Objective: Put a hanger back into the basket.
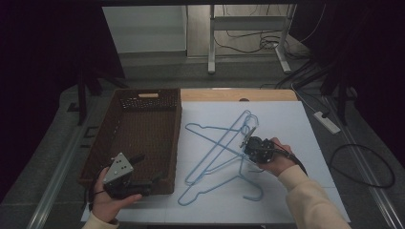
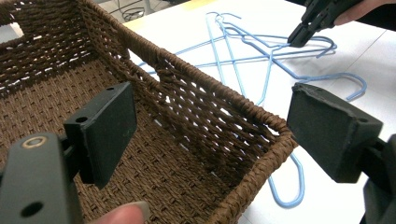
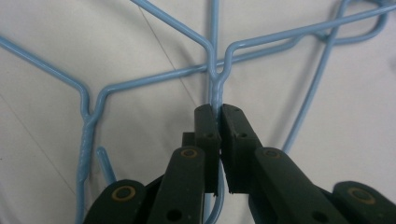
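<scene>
Nearest me, my left gripper (image 1: 125, 183) sits at the near corner of the brown woven basket (image 1: 98, 155), its two flat black pads spread wide with nothing between them; the basket is a coarse rope-like weave, rectangular, with a handle slot in the far wall, and it looks empty, so I judge the job, probably loading hangers into it, has barely started. Further out on the matte white board (image 1: 296, 124), my right gripper (image 3: 218, 114) has its jaws pinched together on the twisted neck of one blue hanger (image 3: 215, 77), just below the shoulders. The hangers (image 1: 215, 143) are thin coated wire, smooth and slightly glossy, lying crossed over one another just beside the basket, so all remain to be moved.
</scene>
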